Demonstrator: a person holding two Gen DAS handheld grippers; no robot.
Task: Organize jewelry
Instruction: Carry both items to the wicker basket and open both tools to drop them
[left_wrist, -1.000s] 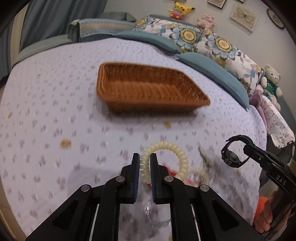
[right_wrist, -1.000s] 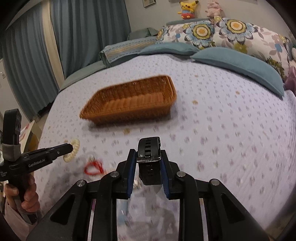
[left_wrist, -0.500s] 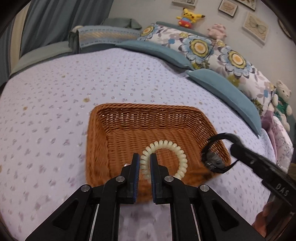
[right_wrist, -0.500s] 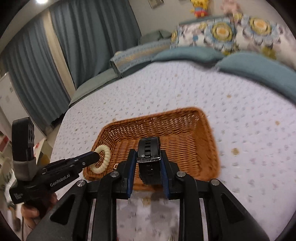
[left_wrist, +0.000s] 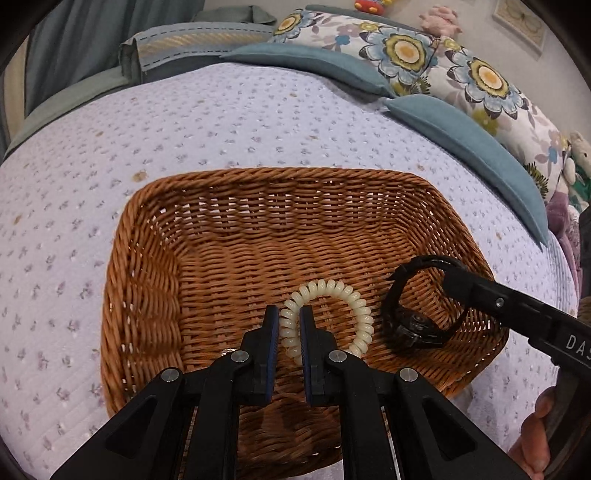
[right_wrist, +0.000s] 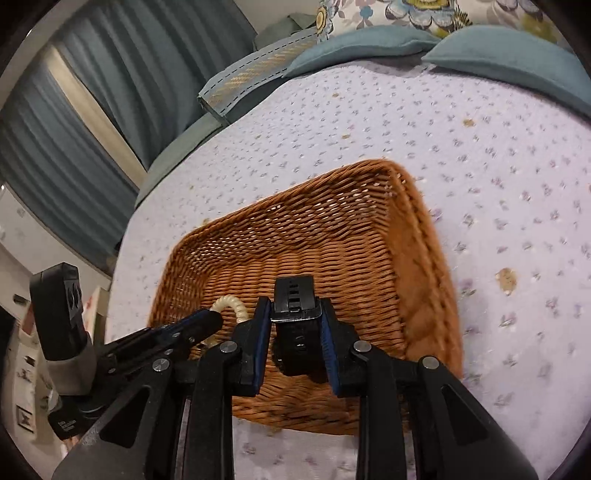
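Gripping a cream coiled bracelet, left gripper; right gripper, opening, around black watch.

A woven orange-brown basket is sitting on a lilac bedspread dotted with tiny purple sprigs. A cream coiled bracelet and black watch are hanging over it; teal cushions are lying at two o'clock.
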